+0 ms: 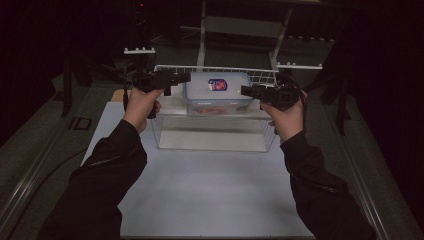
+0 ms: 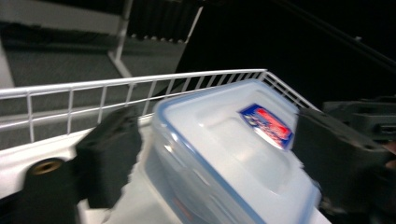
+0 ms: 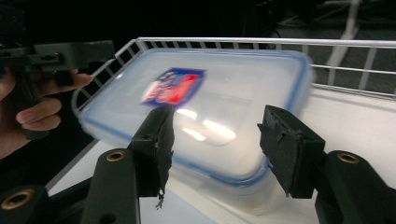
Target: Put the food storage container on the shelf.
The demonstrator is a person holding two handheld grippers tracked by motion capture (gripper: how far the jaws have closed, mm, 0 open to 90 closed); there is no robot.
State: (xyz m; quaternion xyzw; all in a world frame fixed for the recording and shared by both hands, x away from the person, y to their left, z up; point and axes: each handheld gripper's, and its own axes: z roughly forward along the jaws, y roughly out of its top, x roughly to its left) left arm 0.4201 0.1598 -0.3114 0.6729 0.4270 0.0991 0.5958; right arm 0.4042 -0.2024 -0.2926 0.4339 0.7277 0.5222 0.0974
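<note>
In the high view, the lidded plastic box (image 1: 218,93) sits on a shelf inside the white wire basket (image 1: 260,75), its long axis running left to right between the left gripper (image 1: 186,77) and right gripper (image 1: 244,90); something reddish shows through its wall. In the left gripper view, the 2 jaws stand apart, off the box's (image 2: 224,154) end. In the right gripper view, the jaws also stand apart, clear of the box (image 3: 224,107), whose lid label (image 3: 173,87) faces up.

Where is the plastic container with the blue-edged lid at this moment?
In the high view, the plastic container sits at table centre in the white wire basket, between the left gripper and the right gripper.
</note>
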